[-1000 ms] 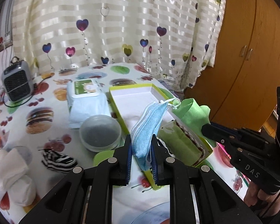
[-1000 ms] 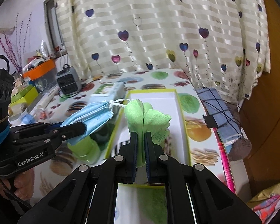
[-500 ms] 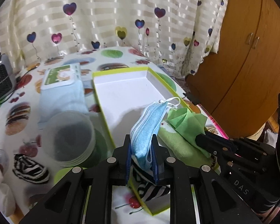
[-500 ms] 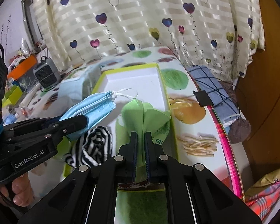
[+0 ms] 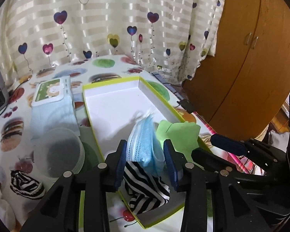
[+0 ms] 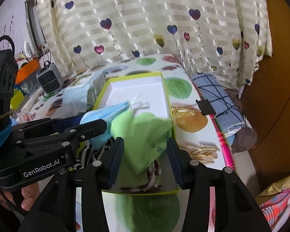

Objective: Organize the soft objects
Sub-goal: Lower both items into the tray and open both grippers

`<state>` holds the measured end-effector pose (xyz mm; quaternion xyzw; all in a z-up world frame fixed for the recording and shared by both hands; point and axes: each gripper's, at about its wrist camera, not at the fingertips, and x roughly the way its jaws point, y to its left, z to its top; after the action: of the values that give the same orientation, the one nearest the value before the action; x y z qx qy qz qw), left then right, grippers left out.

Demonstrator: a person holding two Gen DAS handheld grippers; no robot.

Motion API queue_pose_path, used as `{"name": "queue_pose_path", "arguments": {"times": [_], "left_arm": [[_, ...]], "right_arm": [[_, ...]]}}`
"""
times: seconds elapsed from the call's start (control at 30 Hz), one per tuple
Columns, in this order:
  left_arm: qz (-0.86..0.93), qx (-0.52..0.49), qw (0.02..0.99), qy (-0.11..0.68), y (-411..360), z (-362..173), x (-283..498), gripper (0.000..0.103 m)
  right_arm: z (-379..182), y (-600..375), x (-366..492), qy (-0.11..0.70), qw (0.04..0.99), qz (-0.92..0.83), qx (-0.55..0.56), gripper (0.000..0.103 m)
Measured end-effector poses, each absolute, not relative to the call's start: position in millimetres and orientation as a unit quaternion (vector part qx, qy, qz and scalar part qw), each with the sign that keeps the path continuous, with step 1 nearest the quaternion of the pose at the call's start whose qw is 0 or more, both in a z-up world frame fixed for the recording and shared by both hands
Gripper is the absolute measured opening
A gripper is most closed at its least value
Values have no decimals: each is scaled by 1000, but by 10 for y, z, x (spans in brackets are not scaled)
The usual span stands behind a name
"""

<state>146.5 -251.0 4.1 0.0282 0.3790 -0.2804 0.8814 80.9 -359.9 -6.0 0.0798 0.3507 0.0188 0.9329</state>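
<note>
Both sets of jaws are opening over the near end of the box (image 5: 165, 104). Your left gripper (image 5: 147, 161) has the mask (image 5: 145, 147) between its fingers, and the pads no longer appear to press it; it hangs or slumps onto the striped cloth (image 5: 147, 191) lying in the box. Your right gripper (image 6: 145, 154) stands apart around the green cloth (image 6: 145, 135), which is loose between its fingers, above a green item already in the box. Risks: the mask sits close to the near wall and could slide or catch on a pad as you withdraw, dragging it over the rim; its ear loops (image 6: 140, 101) could snag the right fingers, since the two grippers are close together. The green cloth spreads toward the right wall and may drape over it. The second striped cloth (image 5: 27, 183) and the white soft item at the left edge remain on the table (image 5: 104, 65), outside the box. Hard to make out: whether either item still touches a pad; the box floor beneath the grippers; the lower green item, which is largely covered.
</note>
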Motion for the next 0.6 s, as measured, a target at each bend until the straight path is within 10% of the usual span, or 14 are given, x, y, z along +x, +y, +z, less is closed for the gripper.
{"name": "queue_pose_path", "arguments": {"times": [0.6], "left_arm": [[-311, 9, 872, 379, -2318, 145, 1303, 48]], "right_arm": [[140, -3485, 641, 346, 937, 6, 58, 47]]}}
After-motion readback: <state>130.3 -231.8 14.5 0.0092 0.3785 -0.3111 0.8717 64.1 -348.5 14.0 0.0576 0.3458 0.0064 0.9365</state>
